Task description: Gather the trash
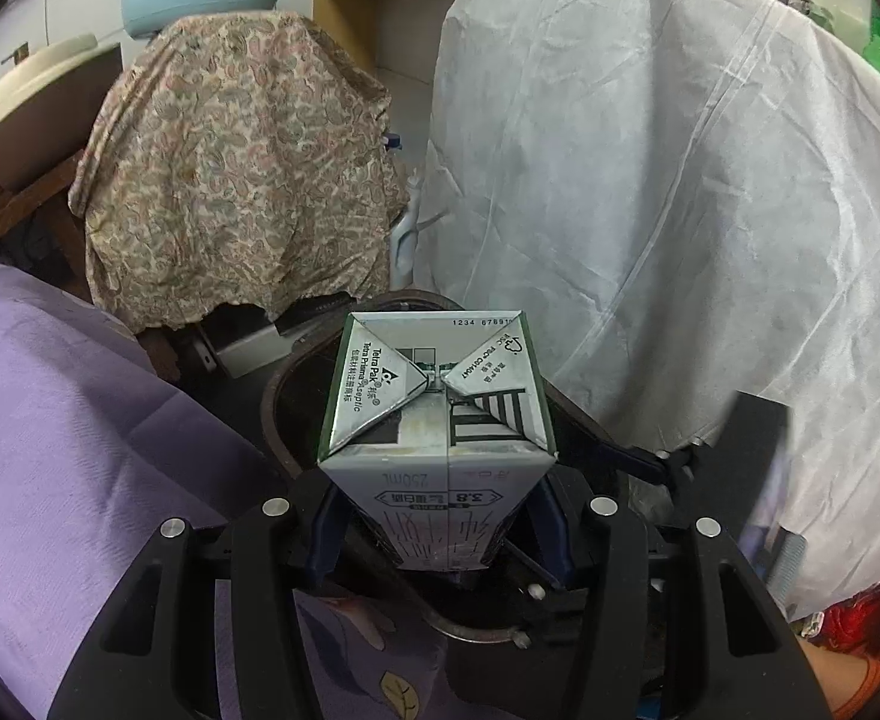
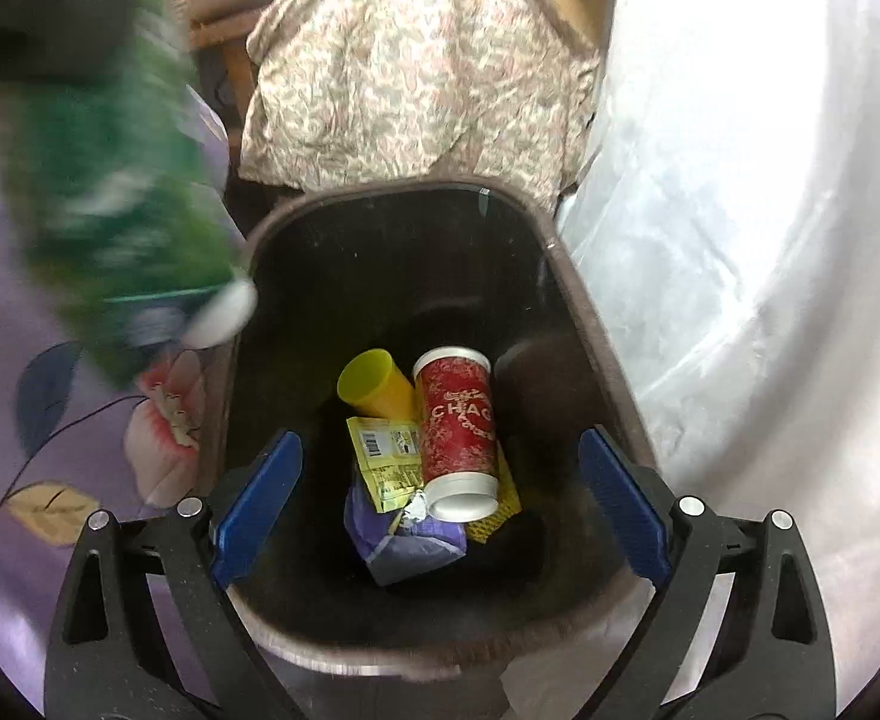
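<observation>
**Inspector:** Report the scene, left to right.

**Operator:** At far left lies a purple floral cloth (image 2: 80,456). Over it, in the right wrist view, a blurred green object (image 2: 122,180) with a pale end sits beside the bin's left rim; I cannot tell what it is or whether it is falling. At centre stands the brown trash bin (image 2: 583,300). Inside it lie a yellow cup (image 2: 374,384), a red paper cup (image 2: 457,426) on its side, a yellow wrapper (image 2: 386,462) and a purple packet (image 2: 410,546). A white sheet (image 2: 739,240) hangs to the right.

**Inspector:** Gripper states?

**Operator:** My right gripper (image 2: 440,504) stands wide over the bin mouth, nothing between its blue pads. My left gripper (image 1: 434,516) is clamped at a middling width on a milk carton (image 1: 440,420), base end pointing away from me. The carton hangs just above the bin's near rim (image 1: 272,420), as the left wrist view shows.

**Inspector:** Step in hand?

**Operator:** I judge the right gripper's drop done and the carton's deposit under way.

**Inspector:** Next move?

**Operator:** Carry the carton further over the opening, clear of the rim, then release. The right gripper should withdraw so the two do not collide.
</observation>
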Demonstrator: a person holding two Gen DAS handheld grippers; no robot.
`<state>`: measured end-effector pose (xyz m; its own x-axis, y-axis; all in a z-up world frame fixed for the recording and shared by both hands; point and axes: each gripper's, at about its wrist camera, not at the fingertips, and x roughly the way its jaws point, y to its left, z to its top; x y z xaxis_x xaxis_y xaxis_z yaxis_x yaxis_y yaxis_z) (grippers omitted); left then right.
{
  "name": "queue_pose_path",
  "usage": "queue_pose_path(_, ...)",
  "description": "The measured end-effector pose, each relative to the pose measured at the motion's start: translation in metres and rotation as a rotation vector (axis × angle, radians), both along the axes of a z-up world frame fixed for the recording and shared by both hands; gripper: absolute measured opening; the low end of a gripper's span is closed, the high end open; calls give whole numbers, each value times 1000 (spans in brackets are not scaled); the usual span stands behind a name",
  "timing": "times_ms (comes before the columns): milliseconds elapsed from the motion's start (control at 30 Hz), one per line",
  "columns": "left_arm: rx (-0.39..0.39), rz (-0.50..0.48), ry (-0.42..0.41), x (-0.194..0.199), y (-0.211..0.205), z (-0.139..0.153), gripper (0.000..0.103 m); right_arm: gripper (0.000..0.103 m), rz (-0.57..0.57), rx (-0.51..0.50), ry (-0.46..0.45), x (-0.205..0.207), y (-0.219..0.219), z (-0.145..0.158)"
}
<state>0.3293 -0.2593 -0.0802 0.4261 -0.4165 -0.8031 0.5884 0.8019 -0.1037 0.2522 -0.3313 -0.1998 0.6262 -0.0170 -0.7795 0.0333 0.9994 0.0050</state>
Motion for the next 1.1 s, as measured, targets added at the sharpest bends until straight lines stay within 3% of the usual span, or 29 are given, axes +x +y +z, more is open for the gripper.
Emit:
queue_pose_path(367,62,32,91,27,-48,-31,51,94,-103,148,-75,-64,-28,20)
queue_pose_path(600,86,72,185,40,-57,-61,51,94,-139,155,-96,-88,-33,26)
queue_pose_path(700,121,69,176,35,-63,-68,54,94,-145,141,-106,-94,-34,28)
queue_pose_path(867,115,68,154,29,-65,-65,73,94,-167,167,-113,-104,-41,29)
queue_pose_path(1100,61,40,66,7,-57,-39,77,94,-188,154,-102,-112,-39,24)
